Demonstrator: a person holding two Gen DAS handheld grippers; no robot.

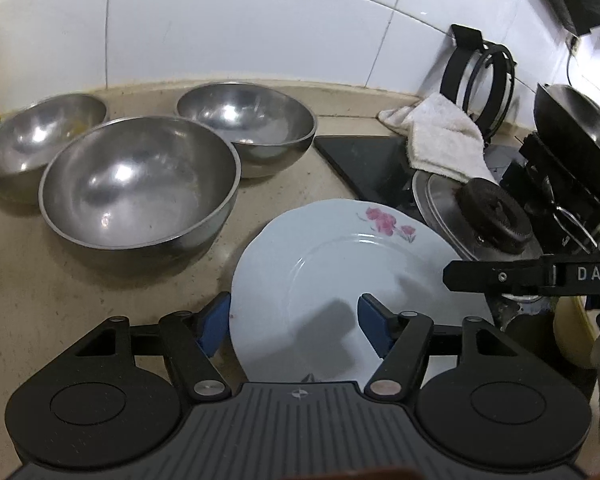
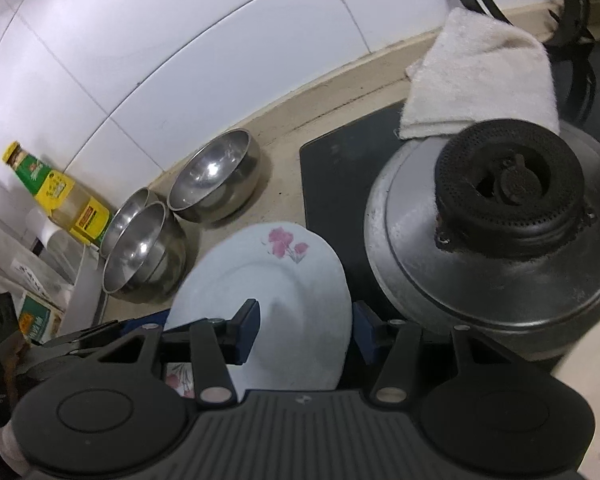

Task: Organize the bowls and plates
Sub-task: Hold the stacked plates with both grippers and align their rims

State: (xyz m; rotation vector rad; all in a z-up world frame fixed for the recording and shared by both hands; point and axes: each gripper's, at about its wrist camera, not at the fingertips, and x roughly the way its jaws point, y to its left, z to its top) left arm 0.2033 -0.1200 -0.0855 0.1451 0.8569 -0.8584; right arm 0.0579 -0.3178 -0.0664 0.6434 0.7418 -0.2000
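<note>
A round pale blue ceramic plate [image 1: 332,280] with pink flowers printed on its rim lies on the beige stone counter [image 1: 80,280] and serves as the landmark here. The left gripper [image 1: 292,322] straddles the plate's near-left rim, one blue pad off the edge over the counter and the other above the plate's face; the jaws stand apart, and whether either pad touches the plate cannot be told. The right gripper [image 2: 306,330] straddles the plate's right rim, its left finger over the plate face and its right finger beyond the edge; its jaws are apart too, contact unclear.

Behind the plate to the left stand three round stainless steel bowls: a large bowl [image 1: 140,180] nearest, a smaller bowl [image 1: 40,140] farther left, another bowl [image 1: 248,124] towards the white tiled wall [image 1: 220,20]. Right of the plate a dented metal pot lid [image 2: 492,248] carries a black burner ring [image 2: 508,188]. A white cloth [image 2: 480,76] lies behind the lid. A yellow-labelled bottle [image 2: 60,192] stands far left of the plate.
</note>
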